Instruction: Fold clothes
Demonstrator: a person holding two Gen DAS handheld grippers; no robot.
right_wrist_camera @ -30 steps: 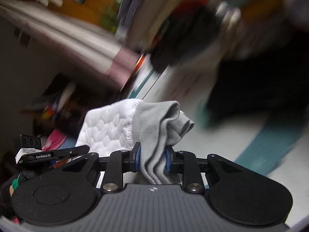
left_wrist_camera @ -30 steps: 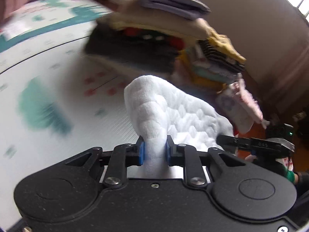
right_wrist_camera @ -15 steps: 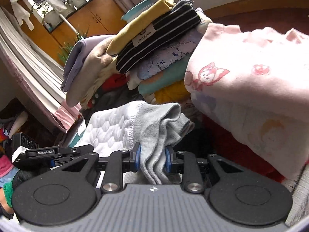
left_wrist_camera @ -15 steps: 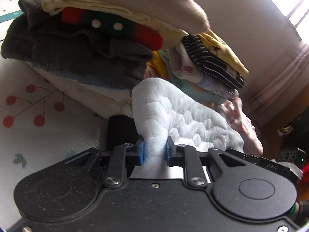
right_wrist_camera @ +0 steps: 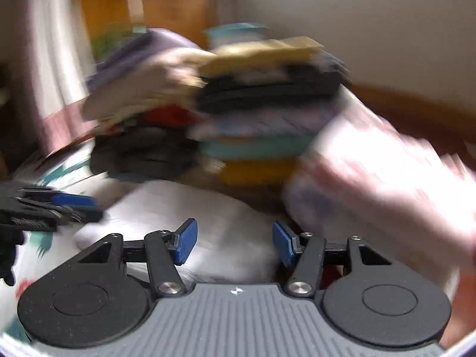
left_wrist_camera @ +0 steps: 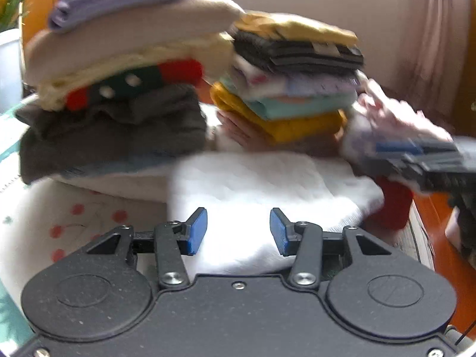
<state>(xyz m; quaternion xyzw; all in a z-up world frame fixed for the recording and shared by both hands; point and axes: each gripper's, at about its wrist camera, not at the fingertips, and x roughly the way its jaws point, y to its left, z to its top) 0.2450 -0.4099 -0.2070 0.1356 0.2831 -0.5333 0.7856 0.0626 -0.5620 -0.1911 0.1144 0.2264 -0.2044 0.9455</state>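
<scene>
The folded white quilted garment (left_wrist_camera: 261,190) lies on the surface in front of the stacks of folded clothes. It also shows in the right wrist view (right_wrist_camera: 190,211), blurred. My left gripper (left_wrist_camera: 238,230) is open just above its near edge, holding nothing. My right gripper (right_wrist_camera: 235,239) is open over the same garment, holding nothing. The right gripper shows at the right edge of the left wrist view (left_wrist_camera: 431,160); the left gripper shows at the left edge of the right wrist view (right_wrist_camera: 50,205).
A tall stack with grey, cream and lavender clothes (left_wrist_camera: 119,95) stands at back left. A second stack with mustard, teal and striped items (left_wrist_camera: 294,89) stands behind the white garment. A pink garment (right_wrist_camera: 380,160) lies to the right. The mat (left_wrist_camera: 71,223) has a cherry print.
Both grippers opened and let go of the white garment, which now lies in front of the stacks. Both views are motion-blurred.
</scene>
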